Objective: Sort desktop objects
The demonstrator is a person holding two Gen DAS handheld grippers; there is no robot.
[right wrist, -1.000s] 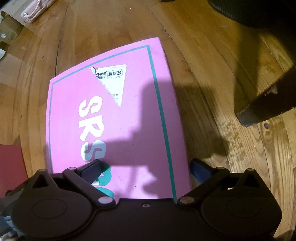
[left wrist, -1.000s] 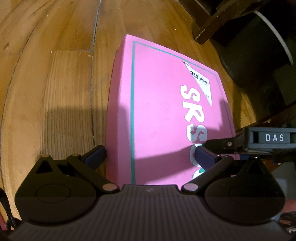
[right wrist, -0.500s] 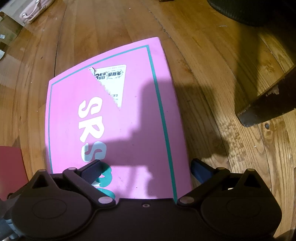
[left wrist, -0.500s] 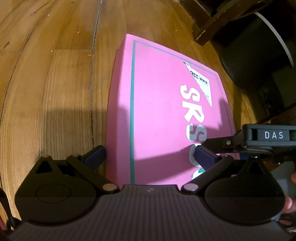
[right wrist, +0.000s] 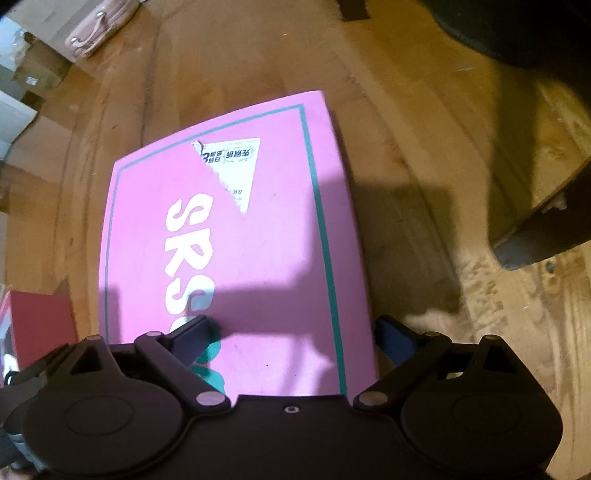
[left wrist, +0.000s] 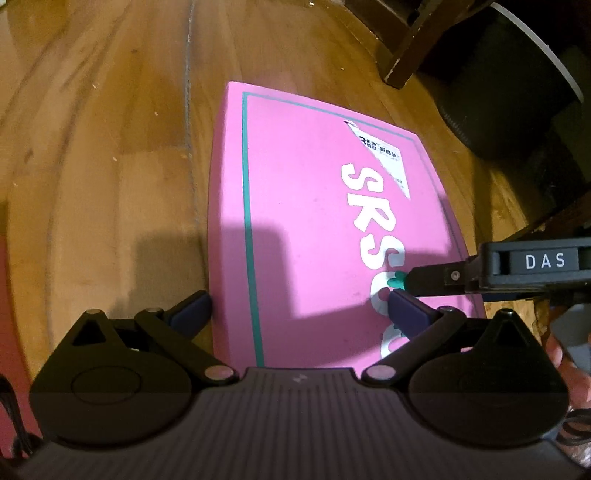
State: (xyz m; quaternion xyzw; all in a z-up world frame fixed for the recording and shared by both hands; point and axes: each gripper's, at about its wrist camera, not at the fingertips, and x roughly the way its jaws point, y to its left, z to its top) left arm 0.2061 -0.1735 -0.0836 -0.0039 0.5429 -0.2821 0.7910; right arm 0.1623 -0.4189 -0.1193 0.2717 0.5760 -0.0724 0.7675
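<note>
A flat pink box [left wrist: 314, 221] with a teal border, white "SRS" lettering and a torn white label hangs above the wooden floor. My left gripper [left wrist: 299, 306] is open: its left finger [left wrist: 192, 314] presses the box's left side and its right finger lies over the top face. My right gripper [right wrist: 295, 328] is also open, with its right finger [right wrist: 395, 339] against the right side of the box [right wrist: 258, 240] and its left finger over the lid. The box sits squeezed between these two outer fingers. The right gripper's finger [left wrist: 436, 277] also shows in the left wrist view.
A dark furniture leg [left wrist: 406, 48] and a dark round object with a white rim [left wrist: 517, 92] stand beyond the box. Another dark leg [right wrist: 546, 236] is to the right. A red box [right wrist: 40, 325] lies at the left. A pink case [right wrist: 99, 29] and cardboard boxes [right wrist: 33, 70] sit far left.
Both grippers and the pink box have risen together; the floor looks farther away and blurred. More of the red box and the far clutter has come into view.
</note>
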